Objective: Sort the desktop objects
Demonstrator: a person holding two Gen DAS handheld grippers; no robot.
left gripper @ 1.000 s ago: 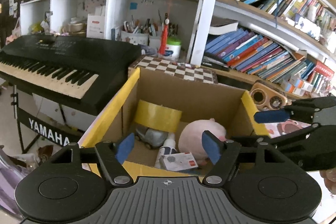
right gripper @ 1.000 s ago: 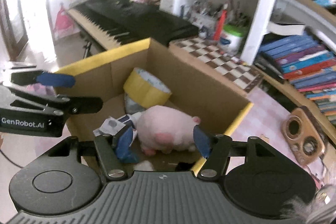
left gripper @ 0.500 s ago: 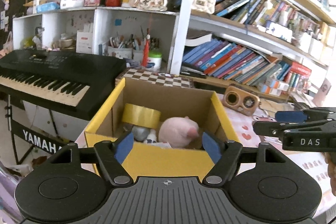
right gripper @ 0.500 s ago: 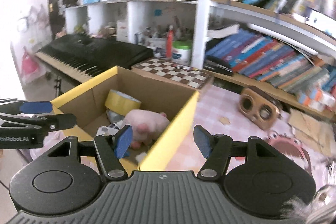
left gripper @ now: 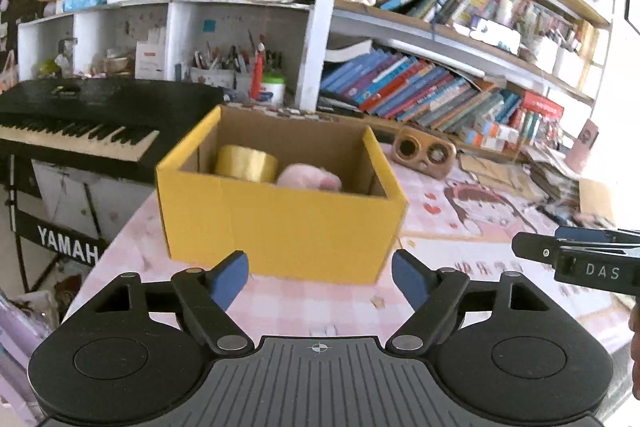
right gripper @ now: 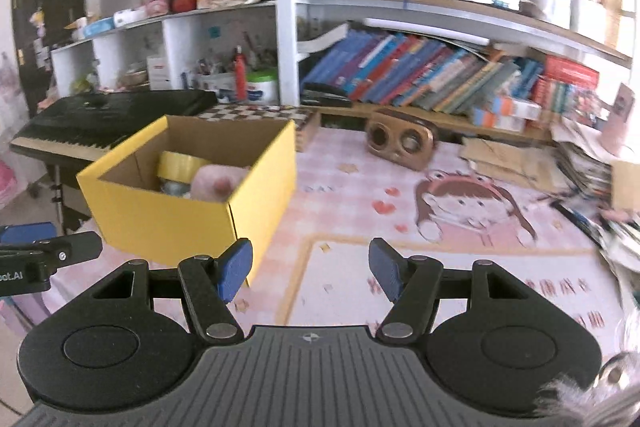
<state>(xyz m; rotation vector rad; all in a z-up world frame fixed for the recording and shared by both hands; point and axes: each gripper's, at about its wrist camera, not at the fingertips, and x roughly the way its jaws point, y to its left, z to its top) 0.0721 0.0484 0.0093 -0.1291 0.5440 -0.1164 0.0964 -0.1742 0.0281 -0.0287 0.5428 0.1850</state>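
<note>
Nearest us, our left hand-held gripper stands wide with nothing between its blue pads, over ribbed black plastic. Our right hand-held gripper is just as wide and bare; seen from the left wrist, its black side reads "DAS".

Beneath both lies the table, covered by a pink checked cloth printed with a cartoon girl and small hearts.

Next comes the box, yellow outside and raw brown cardboard inside, open at the top, its long axis running across the left view. Inside we see a tape roll, glossy yellow and standing on edge, and beside it a soft pink plush rising just above the rim.

Behind the box lies a chessboard, and to the right a rounded wooden speaker.

Left of the table stands a black keyboard; its stand reads "YAMAH". Farthest are shelves packed with leaning books.
</note>
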